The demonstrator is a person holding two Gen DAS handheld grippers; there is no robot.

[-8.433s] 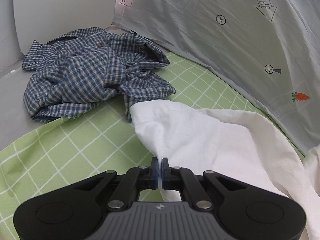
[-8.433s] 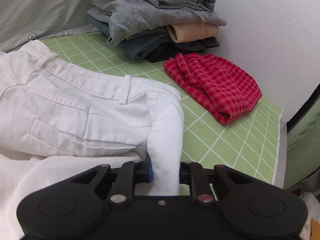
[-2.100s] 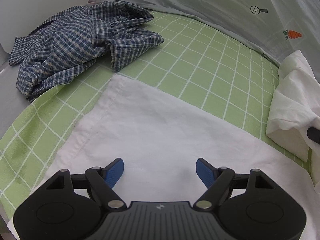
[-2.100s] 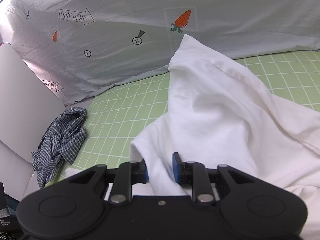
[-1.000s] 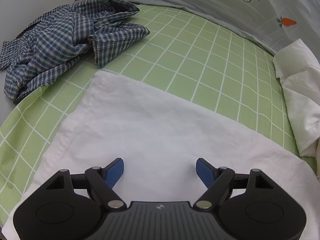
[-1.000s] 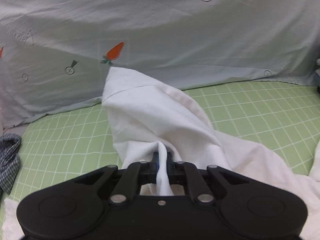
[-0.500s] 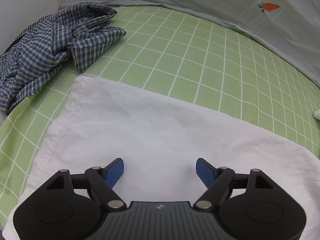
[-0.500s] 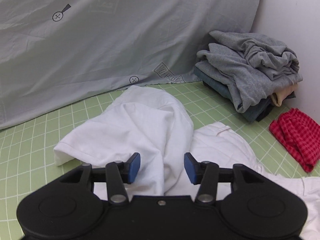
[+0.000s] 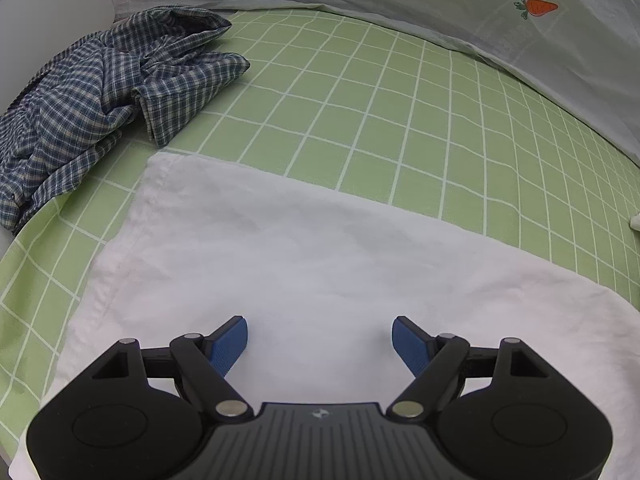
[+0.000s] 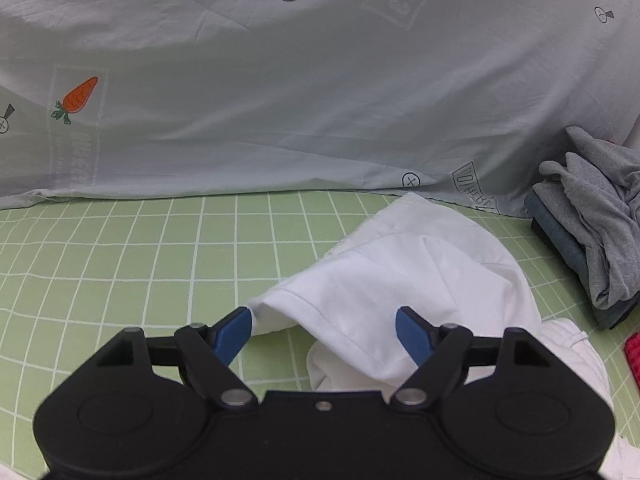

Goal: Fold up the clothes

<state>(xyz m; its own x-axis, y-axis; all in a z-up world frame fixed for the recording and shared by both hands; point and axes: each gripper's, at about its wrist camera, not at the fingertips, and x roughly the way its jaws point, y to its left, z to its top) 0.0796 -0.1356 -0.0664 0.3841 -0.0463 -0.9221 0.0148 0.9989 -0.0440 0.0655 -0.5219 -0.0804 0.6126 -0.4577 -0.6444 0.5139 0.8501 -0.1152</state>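
White trousers lie on the green checked sheet. In the left wrist view one white leg is spread flat, its hem toward the left. My left gripper hovers open just above it, holding nothing. In the right wrist view the other white leg is draped back in a loose rumpled fold over the trousers' body. My right gripper stands open over that fold, its blue fingers on either side of the cloth without gripping it.
A crumpled blue plaid shirt lies at the far left of the sheet. A pale grey cover with carrot prints rises along the back. A stack of folded grey and dark clothes sits at the right, with a red cloth beside it.
My right gripper let go of the white leg about half a second ago and its fingers have spread wider. The leg has dropped into a fold. My left gripper stays open and barely moved.
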